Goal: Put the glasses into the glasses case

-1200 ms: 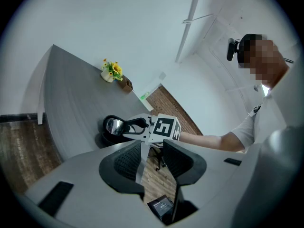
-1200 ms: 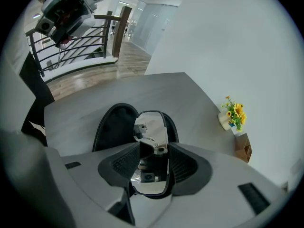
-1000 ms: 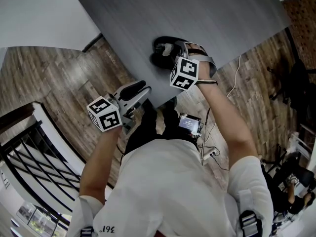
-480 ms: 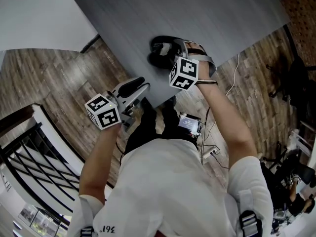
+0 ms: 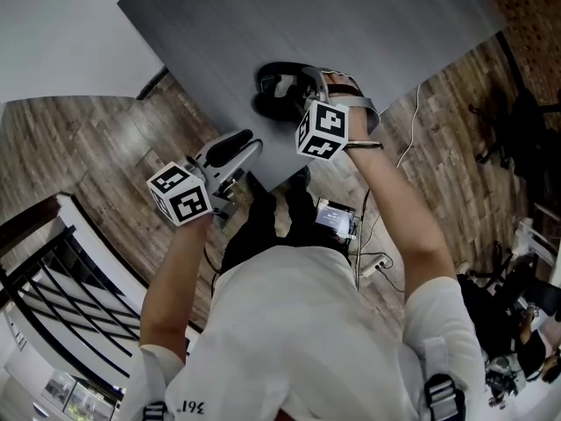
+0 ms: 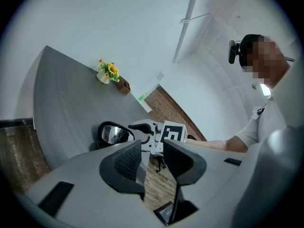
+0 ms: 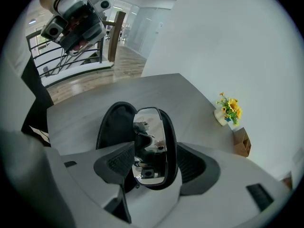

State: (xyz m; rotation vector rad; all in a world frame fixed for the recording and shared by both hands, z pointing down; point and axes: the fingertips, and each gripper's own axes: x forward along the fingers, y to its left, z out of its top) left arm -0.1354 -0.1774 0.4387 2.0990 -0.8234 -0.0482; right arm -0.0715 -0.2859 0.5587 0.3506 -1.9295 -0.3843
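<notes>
At the bottom of the head view, a white-shirted person [image 5: 298, 340], both arms stretched up the frame. At left centre, over wooden floor [image 5: 96, 147] just off the table's edge, the left gripper [image 5: 241, 146]: jaws slightly parted, nothing between them. Higher, at upper centre, the right gripper [image 5: 298, 86], tipped down over the grey table [image 5: 394, 24]; jaws spread wide, one pad on each side of the glasses [image 7: 149, 146], not visibly pinching them. Glasses up on edge, mirrored lens filling the centre of the right gripper view, resting at the mouth of the open black glasses case [image 7: 111, 127], close to the table's near edge. Beyond, at the far right of the right gripper view, a small pot of yellow flowers [image 7: 228, 109] beside a little brown box [image 7: 241, 142], against the white wall.
</notes>
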